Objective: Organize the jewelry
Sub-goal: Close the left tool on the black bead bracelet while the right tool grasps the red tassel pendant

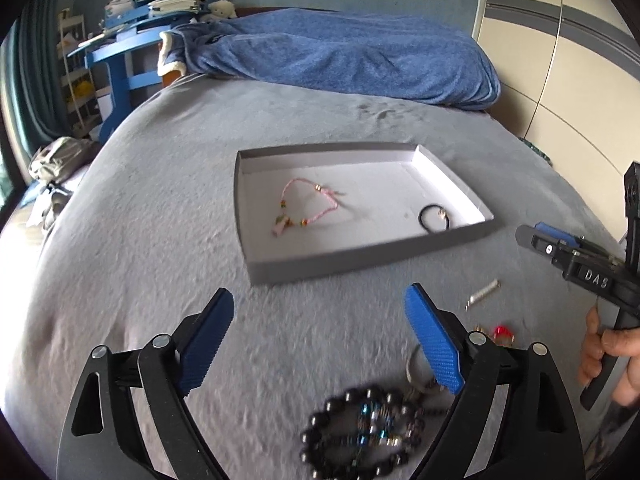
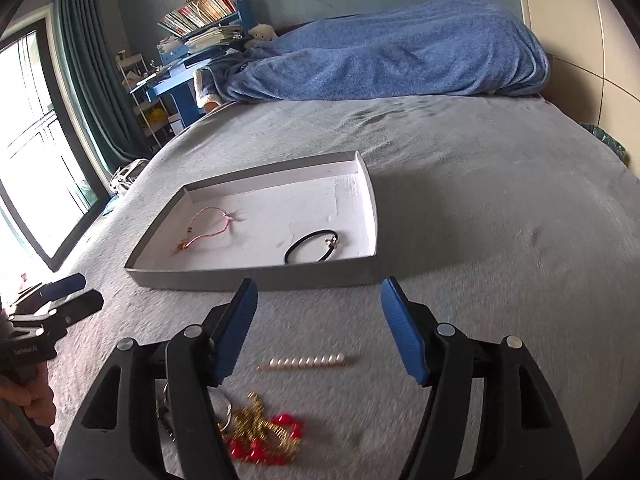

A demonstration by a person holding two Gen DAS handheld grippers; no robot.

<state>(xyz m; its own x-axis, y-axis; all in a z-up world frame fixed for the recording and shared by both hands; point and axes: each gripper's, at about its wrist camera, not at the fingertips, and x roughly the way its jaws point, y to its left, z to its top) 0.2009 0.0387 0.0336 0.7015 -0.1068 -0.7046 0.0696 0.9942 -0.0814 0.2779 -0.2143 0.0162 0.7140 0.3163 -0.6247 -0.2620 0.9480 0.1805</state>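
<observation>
**Jewelry on the bed, tray half filled**

Grey bedspread carries a shallow tray holding a pink bracelet and black band. Both left tongs and right tongs gape empty above a dark bead bracelet, pearl bar and red-gold chain.

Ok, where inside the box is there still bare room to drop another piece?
The tray is free through its middle, between the pink bracelet and the black hair tie, and along its far wall. The bed beside the grippers is crowded: pearl clip, red and gold piece, dark bead bracelet.
</observation>
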